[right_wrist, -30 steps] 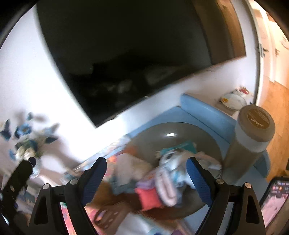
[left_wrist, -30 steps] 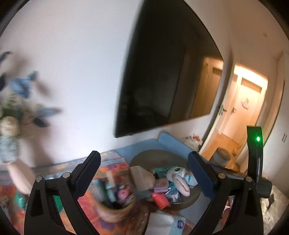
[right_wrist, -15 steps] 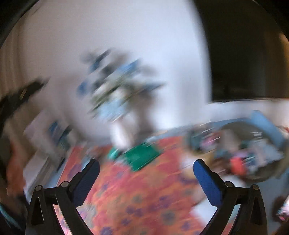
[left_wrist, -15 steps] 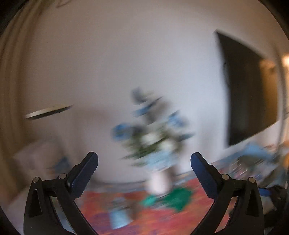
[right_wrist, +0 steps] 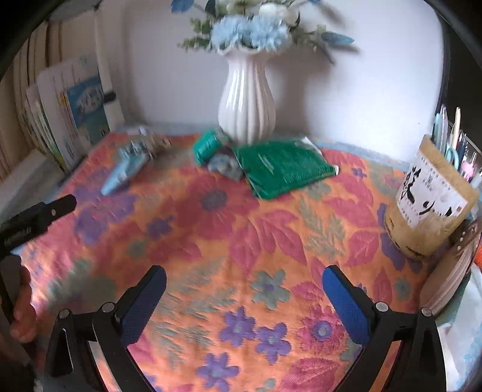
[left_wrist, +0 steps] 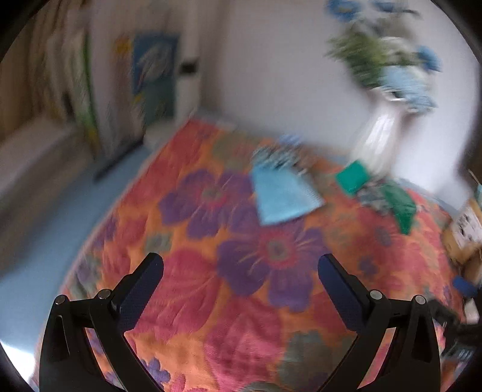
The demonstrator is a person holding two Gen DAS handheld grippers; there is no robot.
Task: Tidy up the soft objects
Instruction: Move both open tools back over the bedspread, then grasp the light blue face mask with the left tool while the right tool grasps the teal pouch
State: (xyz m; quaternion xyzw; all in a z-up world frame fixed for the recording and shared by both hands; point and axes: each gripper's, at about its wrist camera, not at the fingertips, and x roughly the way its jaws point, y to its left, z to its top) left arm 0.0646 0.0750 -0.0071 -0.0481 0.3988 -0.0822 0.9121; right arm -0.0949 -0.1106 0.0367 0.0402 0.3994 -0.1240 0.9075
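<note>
Right wrist view: right gripper (right_wrist: 244, 297), fingers (right_wrist: 144, 297) spread wide with nothing between them, hanging over a floral cloth (right_wrist: 229, 241) of orange, pink and purple that covers the desk. The jaws have just been opening to this width.

Items on the cloth, back row:
- White ribbed vase (right_wrist: 246, 99) of blue and white flowers (right_wrist: 251, 28), upright against the wall.
- Green mesh pouch (right_wrist: 283, 169), flat, just in front of the vase and to its right.
- Small green roll (right_wrist: 208, 144), just left of the vase's foot.
- Grey-blue soft bundle (right_wrist: 224, 165), touching the pouch's left edge.
- Light blue packet (right_wrist: 126, 169), blurred, lying well left of the pouch.

Right edge: cardboard pen holder (right_wrist: 433, 199) with black lettering, upright, holding pens and scissors.

Left edge: books and booklets (right_wrist: 75, 108) leaning against the wall; a black gripper part (right_wrist: 36, 220) reaching in over the cloth, with a hand (right_wrist: 22, 313) showing below it.

Left wrist view, heavily blurred: left gripper (left_wrist: 241, 289), fingers (left_wrist: 141, 289) likewise spread wide and empty, above the same cloth (left_wrist: 241, 301). Light blue packet (left_wrist: 281, 196) lies ahead of the fingers; green pouch (left_wrist: 400, 205) and green roll (left_wrist: 352, 178) sit further right, below the vase (left_wrist: 376, 141). Detail of these cannot be made out.
</note>
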